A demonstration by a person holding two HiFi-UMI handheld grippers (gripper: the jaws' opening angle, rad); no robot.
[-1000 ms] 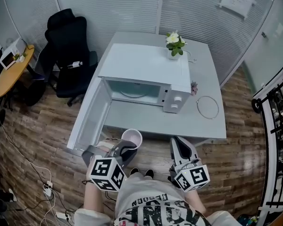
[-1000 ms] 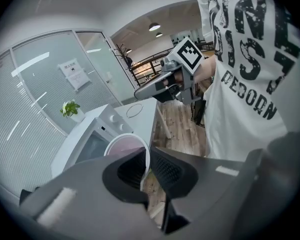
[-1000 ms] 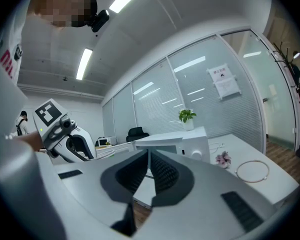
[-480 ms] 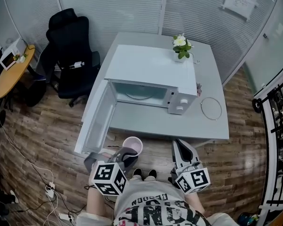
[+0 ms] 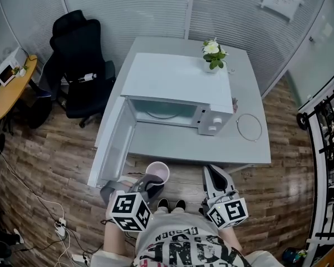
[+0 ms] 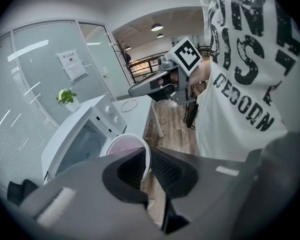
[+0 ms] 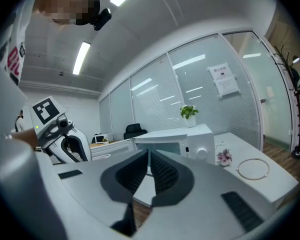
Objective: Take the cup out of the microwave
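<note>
- The grey counter [image 5: 250, 149], smooth and rectangular, is seen from above, backed by ribbed glass partitions.
- The white, box-shaped microwave [image 5: 178, 82] is stood on it, its door [image 5: 112, 143] swung wide to the left. Only part of the cavity is shown beneath the top's overhang.
- The left gripper [image 5: 150, 179] is held low before the person's waist, tipped steeply down, in front of the counter's near edge. Its ribbed black fingers [image 6: 132, 171] are clamped on the cup's thin wall, one pad inside the rim and one outside.
- The right gripper [image 5: 211, 170] is held almost level alongside and aimed at the counter. Its fingers [image 7: 162, 174] are brought together at the tips, with nothing gripped.
- The cup [image 5: 157, 172], round and pale with a pinkish inside, is out of the microwave and carried over the wooden floor, just beside the open door's near corner. Its lower body is hidden by the gripper.
- A thin ring [image 5: 246, 127] is laid flat on the counter, right of the microwave.
- A small potted plant [image 5: 213, 54] is seen at the microwave's far right corner. Whether it is set on the microwave or behind it cannot be told.
</note>
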